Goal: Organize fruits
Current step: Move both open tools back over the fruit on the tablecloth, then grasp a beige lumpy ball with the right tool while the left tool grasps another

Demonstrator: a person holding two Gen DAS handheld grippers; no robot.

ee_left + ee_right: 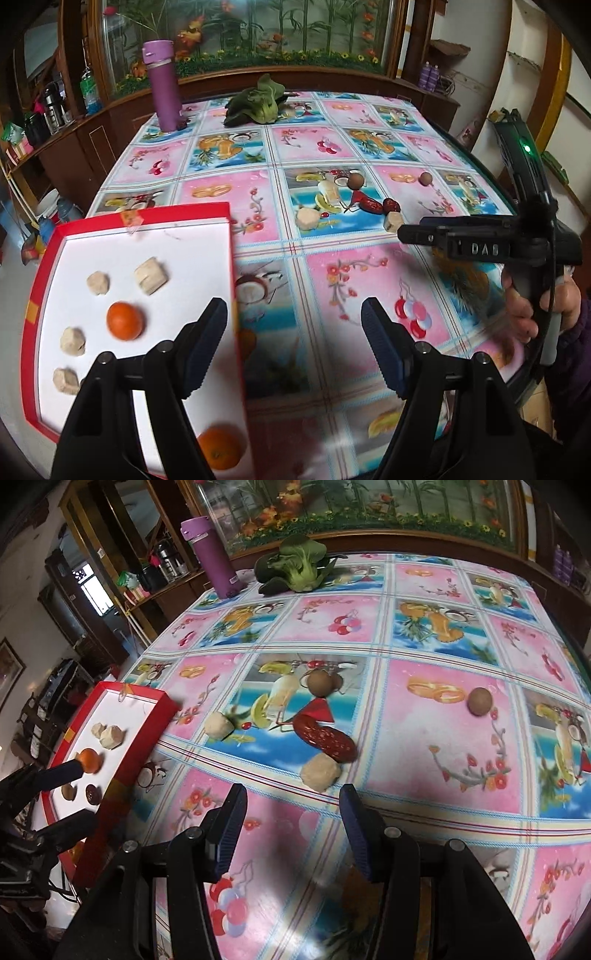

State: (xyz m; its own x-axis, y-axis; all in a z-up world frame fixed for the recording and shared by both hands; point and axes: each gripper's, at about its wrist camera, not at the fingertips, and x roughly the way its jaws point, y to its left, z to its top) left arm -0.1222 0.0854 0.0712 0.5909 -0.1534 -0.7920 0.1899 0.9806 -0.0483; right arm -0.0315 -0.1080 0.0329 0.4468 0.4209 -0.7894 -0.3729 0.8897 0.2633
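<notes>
Left wrist view, lower left: the shallow red-rimmed white cardboard tray (44, 258) already carries pale peeled chunks (150, 276) and two glossy orange mandarins (125, 319). The left hand-held gripper (293, 325) hangs over the tray's right edge, jaws spread wide and holding nothing.

Right wrist view, centre: fruit not yet sorted lies on the bench (461, 627), which is covered with a fruit-print oilcloth. It comprises a wrinkled dark red date (325, 736), a pale beige peeled chunk (320, 772) touching it, a second chunk (218, 725) further left, and two round brown longan-like fruits (320, 682), (480, 700).

The right hand-held gripper (293, 830), at lower centre, is likewise wide open and empty, just short of the nearest chunk.

Judged light, soft and bruisable, the chunk should be pinched gently across its widest middle. The round fruits would probably roll.
</notes>
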